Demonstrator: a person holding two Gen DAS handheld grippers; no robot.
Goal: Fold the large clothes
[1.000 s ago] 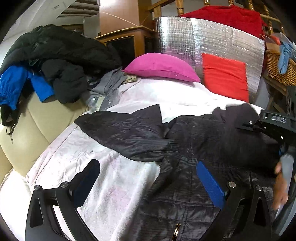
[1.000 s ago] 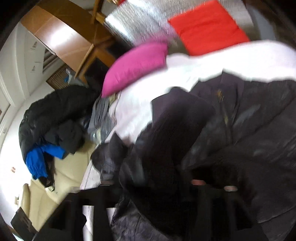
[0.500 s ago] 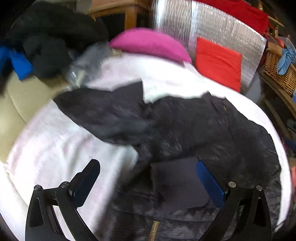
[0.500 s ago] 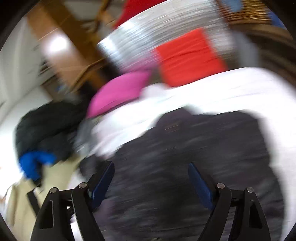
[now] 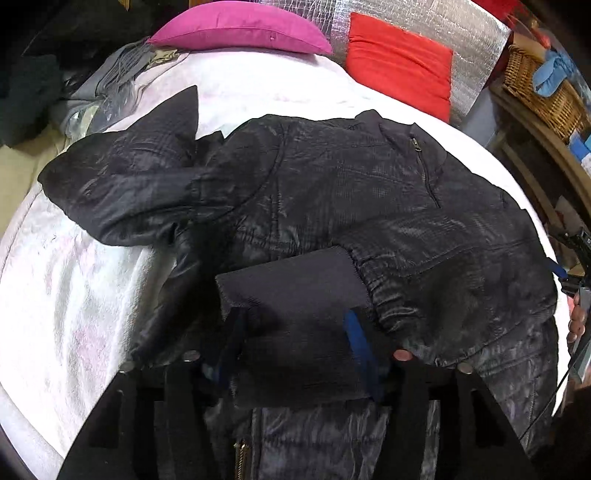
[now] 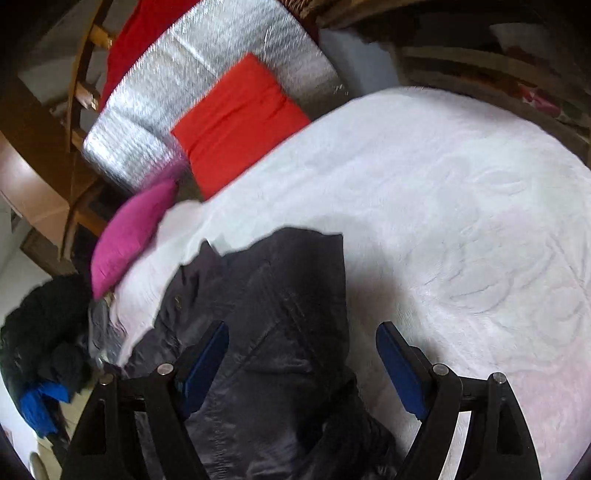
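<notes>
White textured bedspread (image 6: 461, 221) covered the bed; a magenta pillow (image 5: 240, 27) and a red cushion (image 5: 399, 70) sat at its far end against a silver quilted panel (image 6: 207, 81). Wicker basket (image 5: 543, 88) with a blue cloth stood on wooden shelving at the right of the left wrist view. Heap of dark clothes with a blue garment (image 6: 40, 373) lay off the bed's far left side.

Black quilted jacket (image 5: 332, 192) lay spread across the bedspread, collar and zip toward the far end, one sleeve bunched out to the left. Its other sleeve was folded across the body, with the dark ribbed cuff (image 5: 291, 291) lying on top, nearest the camera.

Left gripper (image 5: 291, 343): fingers had just been closing, the cuff between them; both blue pads were set against the cuff's sides, cloth bulging over them. Grip looked made.

Right gripper (image 6: 303, 369): fingers stood wide, nothing between the pads, hovering over the jacket's right edge where it met the bedspread. A hand (image 5: 576, 321) showed at the right rim of the left wrist view.
</notes>
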